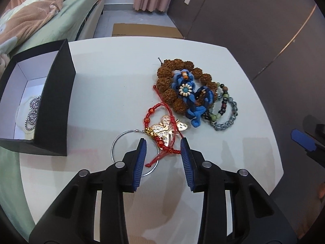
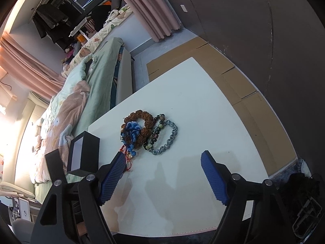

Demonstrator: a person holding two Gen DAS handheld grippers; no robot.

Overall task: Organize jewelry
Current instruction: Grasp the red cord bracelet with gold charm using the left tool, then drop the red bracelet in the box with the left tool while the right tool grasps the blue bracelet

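My left gripper (image 1: 163,145) hangs low over the near part of the white tabletop (image 1: 113,77) with its ribbed blue pads (image 1: 141,162) spread apart, closed on nothing; the gap between them frames a knotted red cord bracelet (image 1: 160,142) with translucent red beads and a flat, pierced gold butterfly pendant (image 1: 162,130). A thin silver wire hoop (image 1: 113,144) lies flat just under and beside the left pad, overlapping the red cord. Beyond these, toward the far right of the tabletop, a ring of rough, knobbly brown seed beads (image 1: 164,81) has a blue braided-cord ornament (image 1: 195,109) with a small white bead flower draped across it, and touching its right side are a strand of dark and green polished beads (image 1: 222,101) and a loop of glassy grey-blue beads (image 1: 229,120). At the left edge of the tabletop stands a matte black rectangular box (image 1: 54,101) with a white lining; a silvery ball chain (image 1: 33,111) is coiled on its floor. My right gripper (image 2: 162,160) is held higher above the near right of the tabletop, its ribbed blue pads wide apart and empty. Past the left edge I see a bed (image 1: 38,12) with a green sheet and a fleecy pink blanket.
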